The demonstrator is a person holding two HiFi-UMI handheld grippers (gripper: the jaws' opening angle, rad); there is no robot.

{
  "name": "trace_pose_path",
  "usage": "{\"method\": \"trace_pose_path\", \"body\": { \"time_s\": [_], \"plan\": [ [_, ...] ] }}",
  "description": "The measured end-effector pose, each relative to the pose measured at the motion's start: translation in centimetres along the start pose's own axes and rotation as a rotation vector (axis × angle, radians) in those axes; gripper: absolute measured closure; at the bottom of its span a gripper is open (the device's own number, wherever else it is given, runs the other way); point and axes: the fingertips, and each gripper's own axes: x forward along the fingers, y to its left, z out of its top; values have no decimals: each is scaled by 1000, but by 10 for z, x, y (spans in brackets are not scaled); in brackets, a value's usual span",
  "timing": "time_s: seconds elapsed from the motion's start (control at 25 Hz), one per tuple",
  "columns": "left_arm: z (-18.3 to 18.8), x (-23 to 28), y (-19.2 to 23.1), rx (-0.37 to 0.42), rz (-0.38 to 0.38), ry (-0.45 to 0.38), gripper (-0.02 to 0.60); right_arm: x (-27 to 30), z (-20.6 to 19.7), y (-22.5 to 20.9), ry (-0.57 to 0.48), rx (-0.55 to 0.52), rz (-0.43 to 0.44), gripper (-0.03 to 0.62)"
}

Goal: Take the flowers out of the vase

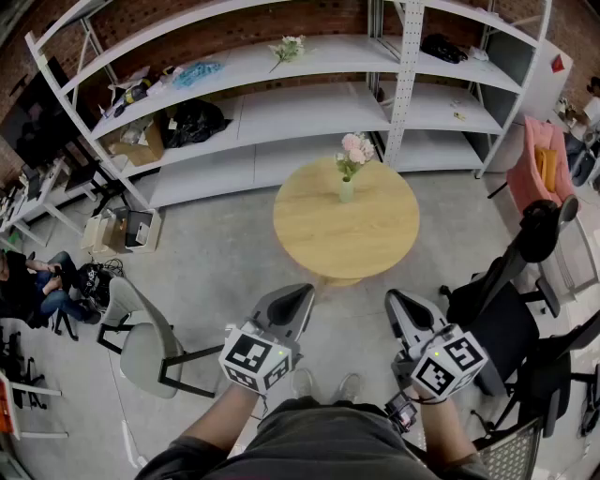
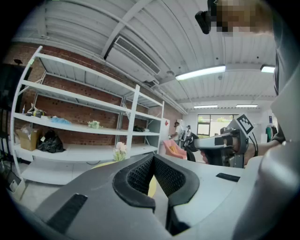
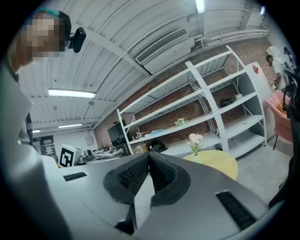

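Flowers (image 1: 354, 148) in vase (image 1: 346, 191), clearest overhead

The head view looked steeply down from above, the round table (image 1: 323, 239) well ahead. Each gripper view (low, close behind its own jaws) faced roughly level toward the shelving (image 2: 135, 117). All three shared table, flowers (image 1: 354, 150) and shelving.

Wall: red brick (image 1: 309, 17), behind the shelving.
Shelving: white metal racks (image 1: 309, 112), several tiers.
Floor: grey concrete (image 1: 225, 253).
Furniture: round wooden table (image 1: 375, 234); grey chair (image 1: 141, 337); black office chair (image 1: 497, 323); pink armchair (image 1: 544, 159).
Light: ceiling strip lamps (image 2: 201, 72); far window (image 2: 215, 123).
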Motion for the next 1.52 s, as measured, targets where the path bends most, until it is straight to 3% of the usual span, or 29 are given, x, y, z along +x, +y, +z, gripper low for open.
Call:
{"method": "trace_pose_path", "body": {
  "time_s": [0.64,1.12,1.52],
  "plan": [
    [-4,3,-2,-9,-16,7,572,-1,-2,-6,-19,43,-37,578],
    [-5,30,-32,9,43,-2,572,-19,-3,-30,3,41,34,577],
    [-11,45,-12,-13,66,19,572,-3,-7,-56,26,58,19,577]
  ]
}}
